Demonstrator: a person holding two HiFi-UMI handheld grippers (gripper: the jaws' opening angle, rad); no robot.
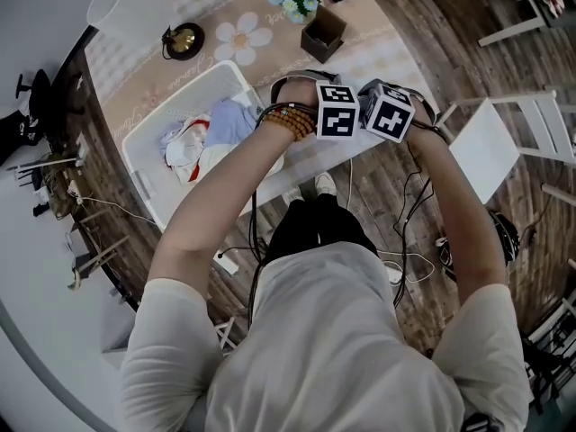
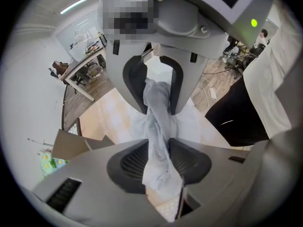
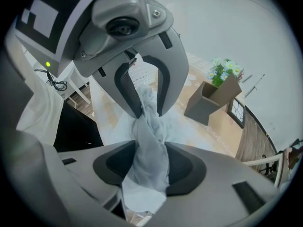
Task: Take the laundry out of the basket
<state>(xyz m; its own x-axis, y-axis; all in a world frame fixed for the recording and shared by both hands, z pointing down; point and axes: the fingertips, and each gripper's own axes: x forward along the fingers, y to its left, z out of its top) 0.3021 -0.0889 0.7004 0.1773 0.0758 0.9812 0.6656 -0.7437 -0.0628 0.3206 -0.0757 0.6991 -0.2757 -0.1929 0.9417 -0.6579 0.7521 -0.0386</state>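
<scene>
Left gripper view: the left hand-held gripper is standing with its jaws partway apart, and a twisted strand of grey cloth is running through the gap. The cloth is lying against both pads without looking squeezed, and its loose end is trailing over the near jaw. The beige-patterned worktop is showing beyond.

Right gripper view: the right hand-held gripper is standing about as far open, with grey cloth of the same look bunching between its jaws and hanging over the near one. A brown box holding flowers is sitting on the worktop further off.

Head view: the person is holding both hand-held grippers side by side, marker cubes nearly touching, above the worktop's near edge. The white basket is resting on the worktop just to their left, with the laundry, white, red-marked and pale blue pieces, lying inside it.
</scene>
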